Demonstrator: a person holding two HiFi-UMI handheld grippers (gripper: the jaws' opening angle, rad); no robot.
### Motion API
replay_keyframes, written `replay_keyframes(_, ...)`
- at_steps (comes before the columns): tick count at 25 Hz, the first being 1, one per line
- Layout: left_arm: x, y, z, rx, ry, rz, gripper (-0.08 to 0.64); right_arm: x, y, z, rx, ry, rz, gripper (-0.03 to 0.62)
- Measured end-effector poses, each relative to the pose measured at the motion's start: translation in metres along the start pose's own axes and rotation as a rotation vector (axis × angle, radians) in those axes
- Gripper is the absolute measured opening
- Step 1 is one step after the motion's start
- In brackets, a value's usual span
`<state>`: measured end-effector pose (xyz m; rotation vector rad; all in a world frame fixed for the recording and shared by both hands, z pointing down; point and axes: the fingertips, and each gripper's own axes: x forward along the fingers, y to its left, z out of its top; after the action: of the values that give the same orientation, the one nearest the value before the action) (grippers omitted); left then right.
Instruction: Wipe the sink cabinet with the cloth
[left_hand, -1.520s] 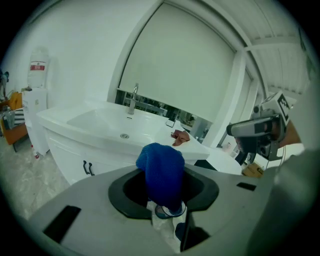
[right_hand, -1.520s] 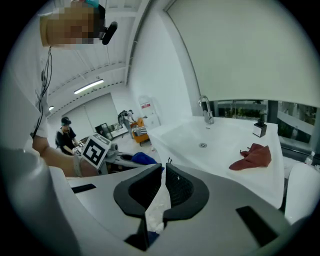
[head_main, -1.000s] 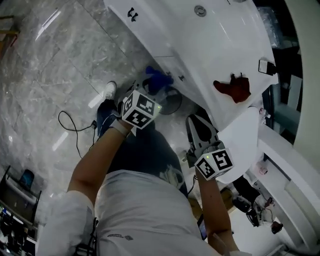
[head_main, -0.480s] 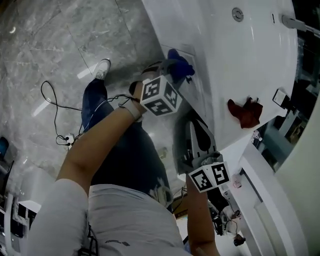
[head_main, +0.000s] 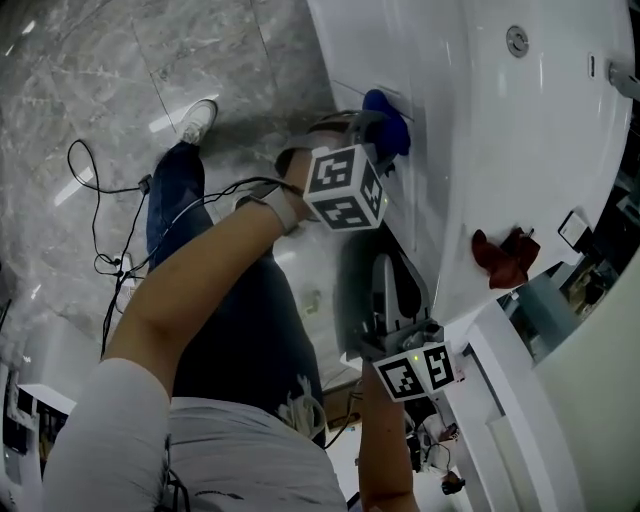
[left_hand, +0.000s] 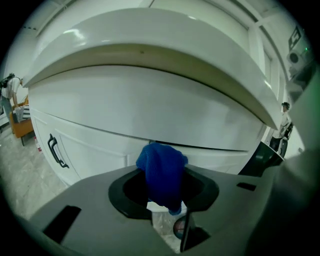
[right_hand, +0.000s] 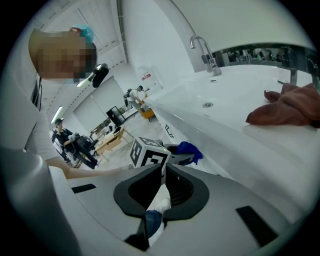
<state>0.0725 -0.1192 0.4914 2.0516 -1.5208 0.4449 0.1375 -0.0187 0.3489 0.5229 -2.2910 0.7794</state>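
The left gripper (head_main: 365, 135) is clenched on a bunched deep-blue cloth (left_hand: 161, 172), which fills the gap between its jaws and hangs a little below them. The cloth is held up against the front of the white sink cabinet (left_hand: 150, 117), at the dark seam just under the curved overhang of the glossy white countertop (left_hand: 150, 47). Whether the cloth actually presses on the panel cannot be told. To the left on the same cabinet front sits a slim black door handle (left_hand: 56, 151), well apart from the cloth. The right gripper (right_hand: 164, 170) has its jaws drawn together with nothing between them. In the head view it hangs below and right of the left gripper, near the countertop's edge and clear of the cabinet. On the countertop lies a crumpled dark-red rag (head_main: 505, 255), apart from both grippers, and farther along are a round metal drain fitting (head_main: 517, 40) and a curved chrome tap (right_hand: 202, 47). Below, the person's white shoe (head_main: 200, 120) stands on the grey marble floor (head_main: 90, 60), where a thin black cable (head_main: 105, 215) trails.
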Motion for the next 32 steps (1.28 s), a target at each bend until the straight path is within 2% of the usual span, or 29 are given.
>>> replay_keyframes(4, 0.012, -0.001, -0.01, -0.034, 0.022, -0.019, 0.126, 0.011, -0.014, -0.007, 0.019, -0.013, -0.027, 0.037)
replay_keyframes(8, 0.031, -0.003, -0.031, -0.034, 0.082, -0.027, 0.126, 0.026, -0.025, -0.011, 0.042, -0.038, -0.041, 0.037)
replay_keyframes(14, 0.057, -0.007, -0.055, -0.089, 0.141, -0.058, 0.126, 0.048, -0.042, -0.025, 0.035, -0.073, -0.076, 0.037)
replay_keyframes(20, 0.08, -0.002, -0.085, -0.073, 0.185, -0.054, 0.126, 0.064, -0.047, -0.061, 0.108, -0.078, -0.099, 0.037)
replay_keyframes(26, 0.093, 0.009, -0.105, -0.038, 0.229, -0.087, 0.126, 0.077, -0.058, -0.088, 0.156, -0.074, -0.14, 0.037)
replay_keyframes(29, 0.1, 0.013, -0.117, -0.044, 0.247, -0.107, 0.126, 0.082, -0.064, -0.094, 0.196, -0.097, -0.171, 0.037)
replay_keyframes(32, 0.107, 0.024, -0.131, -0.067, 0.264, -0.089, 0.126, 0.086, -0.064, -0.098, 0.214, -0.111, -0.181, 0.037)
